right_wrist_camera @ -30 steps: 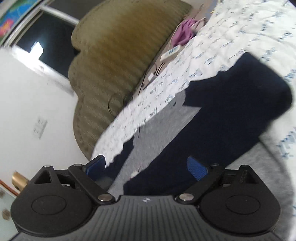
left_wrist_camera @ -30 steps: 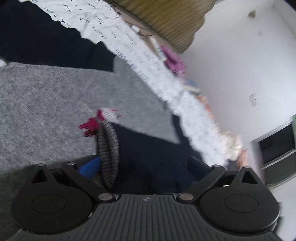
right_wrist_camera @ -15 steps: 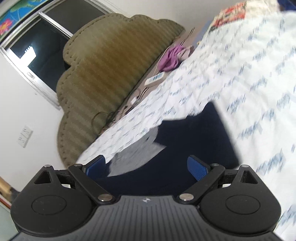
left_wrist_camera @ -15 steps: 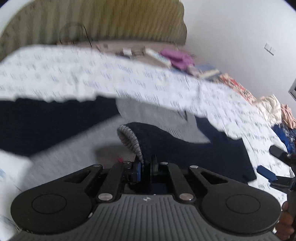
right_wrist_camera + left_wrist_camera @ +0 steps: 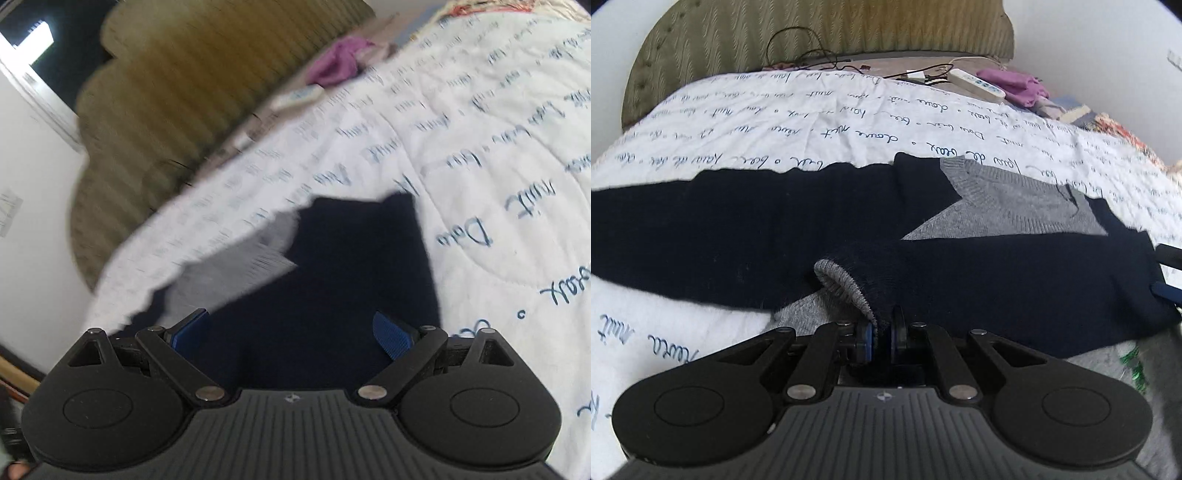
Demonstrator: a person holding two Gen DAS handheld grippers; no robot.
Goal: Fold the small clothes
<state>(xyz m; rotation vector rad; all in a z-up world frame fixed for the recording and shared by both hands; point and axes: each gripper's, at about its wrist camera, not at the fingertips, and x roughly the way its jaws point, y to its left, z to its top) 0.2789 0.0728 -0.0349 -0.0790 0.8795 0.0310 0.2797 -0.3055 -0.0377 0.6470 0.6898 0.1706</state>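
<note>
A small grey sweater (image 5: 1015,206) with navy sleeves lies flat on a white quilt (image 5: 812,122) with blue script. My left gripper (image 5: 882,334) is shut on the grey-ribbed cuff (image 5: 846,284) of the right navy sleeve (image 5: 1015,284), which is drawn across the sweater's body. The other navy sleeve (image 5: 720,229) stretches to the left. My right gripper (image 5: 291,334) is open and empty, low over the navy sleeve's shoulder end (image 5: 351,266); its fingers (image 5: 1165,273) show at the right edge of the left wrist view.
An olive padded headboard (image 5: 812,33) stands at the far end of the bed. A white power strip (image 5: 975,83), cables and a purple cloth (image 5: 1015,83) lie by it. More clothes lie at the far right. A window (image 5: 33,40) is on the left wall.
My left gripper closed on the sleeve cuff and has carried it across the sweater's body. My right gripper stayed open and shifted over the sleeve's shoulder end.
</note>
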